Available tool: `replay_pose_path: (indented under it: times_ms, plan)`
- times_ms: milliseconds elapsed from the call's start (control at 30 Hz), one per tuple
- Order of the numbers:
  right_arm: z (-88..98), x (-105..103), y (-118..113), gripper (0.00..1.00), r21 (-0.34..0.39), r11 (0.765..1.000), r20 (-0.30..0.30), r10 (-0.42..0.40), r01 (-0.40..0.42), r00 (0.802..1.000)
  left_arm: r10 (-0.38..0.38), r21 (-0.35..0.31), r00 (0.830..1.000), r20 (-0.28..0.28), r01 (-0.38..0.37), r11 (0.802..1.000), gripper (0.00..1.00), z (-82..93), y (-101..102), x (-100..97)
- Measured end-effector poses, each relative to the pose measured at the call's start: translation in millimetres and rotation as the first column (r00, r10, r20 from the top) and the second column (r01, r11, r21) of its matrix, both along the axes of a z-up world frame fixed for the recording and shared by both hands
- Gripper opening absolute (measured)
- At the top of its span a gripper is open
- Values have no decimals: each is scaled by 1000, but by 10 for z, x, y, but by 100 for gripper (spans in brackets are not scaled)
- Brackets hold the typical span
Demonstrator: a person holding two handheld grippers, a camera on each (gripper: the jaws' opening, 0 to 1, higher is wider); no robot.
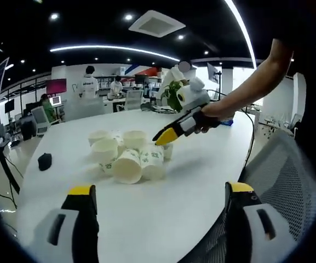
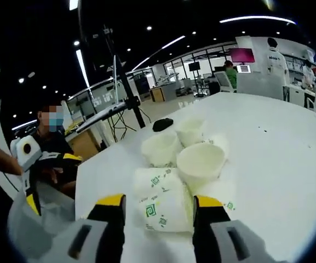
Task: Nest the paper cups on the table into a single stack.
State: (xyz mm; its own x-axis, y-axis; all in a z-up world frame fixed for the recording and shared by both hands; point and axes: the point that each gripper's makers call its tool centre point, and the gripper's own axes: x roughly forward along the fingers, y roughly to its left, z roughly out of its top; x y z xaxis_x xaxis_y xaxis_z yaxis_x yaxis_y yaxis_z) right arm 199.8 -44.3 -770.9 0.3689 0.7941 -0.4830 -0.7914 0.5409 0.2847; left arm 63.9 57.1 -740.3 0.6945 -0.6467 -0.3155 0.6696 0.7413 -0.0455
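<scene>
In the right gripper view, the right claw (image 2: 155,211) is seen spread, its two yellow-tipped jaws standing either side of a lying paper cup (image 2: 163,205) with green print; whether the jaws touch the cup's wall cannot be told. The cup's long axis is judged to run roughly along the line of the jaws, away from the camera. Just beyond it the other paper cups (image 2: 188,148) are clustered close together on the white table (image 2: 273,142), some upright with open mouths, one tipped toward the camera. In the left gripper view, the left claw (image 1: 160,197) is shown open and empty, held near the table's close edge with bare table between it and the cluster; the right claw is seen there reaching in from the right over the cups, held by a hand (image 1: 212,112). The right claw is thus judged much the nearer to the cups. Open table lies around the cluster on all sides, a small dark object (image 1: 45,160) apart from it. A mesh chair (image 1: 289,181) stands by the table's near edge, and a tripod (image 2: 126,93) beyond the far edge.
</scene>
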Motion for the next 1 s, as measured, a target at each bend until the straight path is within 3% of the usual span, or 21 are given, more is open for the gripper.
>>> replay_pose_path:
  times_ms: [400,833,933,1000]
  plan:
    - [-182,-41,56,36,-18,999,-32,31,-32,999,-18,34,1000,-1,18,999,93,-34,1,-21]
    - [-169,-336,63,11,63,998,-104,32,-26,994,-33,47,999,9,32,998,90,-33,-5,-36]
    - [-114,-447,97,5,116,993,-174,29,-9,984,-37,55,999,12,36,998,90,-37,-4,-39]
    - [-86,-455,81,2,131,991,-171,30,-7,985,-40,58,999,17,39,998,89,-36,-6,-40]
